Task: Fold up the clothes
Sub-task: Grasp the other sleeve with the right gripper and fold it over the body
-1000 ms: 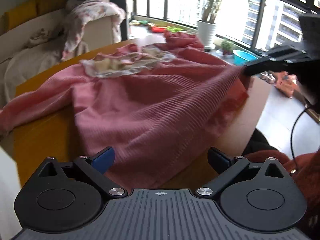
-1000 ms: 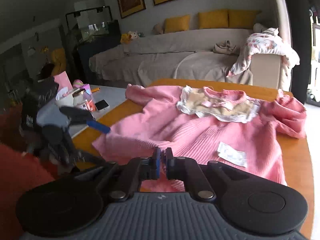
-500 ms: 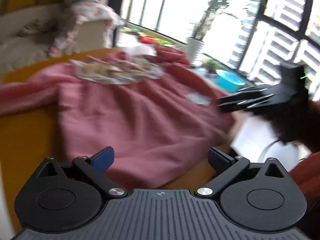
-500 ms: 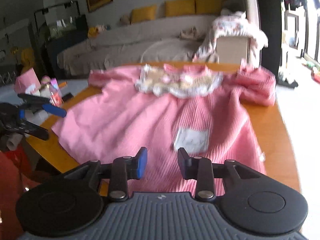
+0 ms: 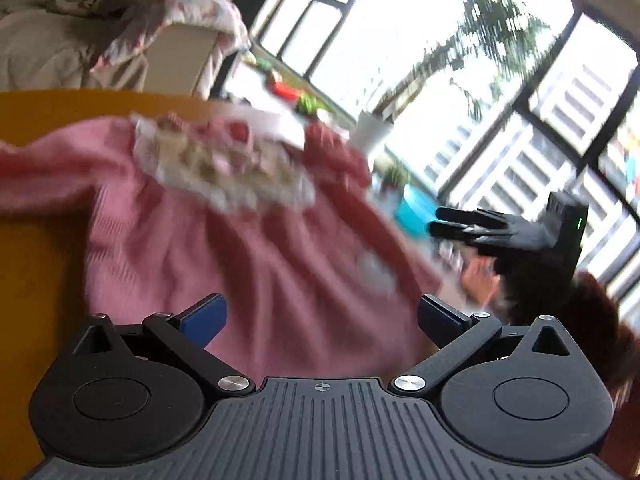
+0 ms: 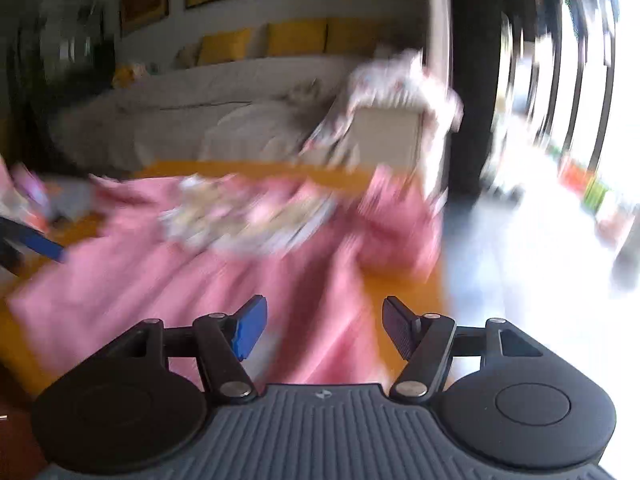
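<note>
Now right gripper (image 6: 322,326) wide, sweater (image 6: 192,280) released.

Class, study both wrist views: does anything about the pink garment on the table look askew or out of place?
Yes. The pink garment lies spread on the yellow table, but its sleeve on the window side is bunched into a heap rather than laid flat. Both grippers, left and right, are open and hold nothing. Motion blur hides finer detail.

Motion blur smears your pink ribbed knit top (image 6: 192,280) in both wrist views; its cream lace collar (image 5: 224,168) shows no detail. Your left hand-held gripper (image 6: 32,242) is cut off by the right view's edge. The white patch (image 5: 374,270) near the hem is unreadable.
</note>
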Available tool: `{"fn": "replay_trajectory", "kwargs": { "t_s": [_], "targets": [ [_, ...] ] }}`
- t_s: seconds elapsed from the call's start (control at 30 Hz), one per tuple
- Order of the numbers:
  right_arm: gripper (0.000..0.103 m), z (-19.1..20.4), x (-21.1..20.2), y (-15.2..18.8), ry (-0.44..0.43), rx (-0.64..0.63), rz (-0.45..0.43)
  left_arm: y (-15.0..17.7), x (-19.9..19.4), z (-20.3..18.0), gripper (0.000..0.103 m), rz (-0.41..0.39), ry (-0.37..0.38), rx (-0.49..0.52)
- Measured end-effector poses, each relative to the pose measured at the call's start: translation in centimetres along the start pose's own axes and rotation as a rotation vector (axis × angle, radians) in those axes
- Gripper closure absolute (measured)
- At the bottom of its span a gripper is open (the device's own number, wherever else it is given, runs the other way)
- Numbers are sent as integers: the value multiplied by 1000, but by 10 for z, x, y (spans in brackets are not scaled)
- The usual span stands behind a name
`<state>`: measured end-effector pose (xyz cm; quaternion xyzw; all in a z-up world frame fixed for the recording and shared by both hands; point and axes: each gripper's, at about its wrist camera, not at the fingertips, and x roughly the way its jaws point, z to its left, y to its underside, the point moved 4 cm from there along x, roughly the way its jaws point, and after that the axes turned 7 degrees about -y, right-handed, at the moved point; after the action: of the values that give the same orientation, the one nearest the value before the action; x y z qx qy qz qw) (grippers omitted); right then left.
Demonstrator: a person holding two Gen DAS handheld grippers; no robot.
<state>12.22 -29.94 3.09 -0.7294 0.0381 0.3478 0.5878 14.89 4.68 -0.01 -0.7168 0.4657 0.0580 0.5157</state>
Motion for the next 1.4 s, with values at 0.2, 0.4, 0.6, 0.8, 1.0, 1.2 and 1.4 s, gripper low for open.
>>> {"fn": "replay_trajectory", "kwargs": {
  "t_s": [0.2,0.4,0.6,0.8,1.0,1.2,1.4],
  "targets": [
    [38,-16,111,-65,60,-57,72,-11,64,12,0,65,19,-190],
    [52,-65,182,-63,169,142,121,4,69,30,0,64,49,-285],
    [96,-109,143,-69,209,250,9,8,69,26,0,41,53,-254],
    [96,-127,45,-109,239,299,-201,11,68,23,0,12,53,-210],
    [96,-42,52,-140,26,219,-228,13,66,24,0,9,45,-231],
    [94,47,97,-159,-192,175,-195,15,59,26,0,27,45,-272],
    [68,78,110,-165,-336,229,-248,17,56,26,0,37,49,-275]
  ]
}}
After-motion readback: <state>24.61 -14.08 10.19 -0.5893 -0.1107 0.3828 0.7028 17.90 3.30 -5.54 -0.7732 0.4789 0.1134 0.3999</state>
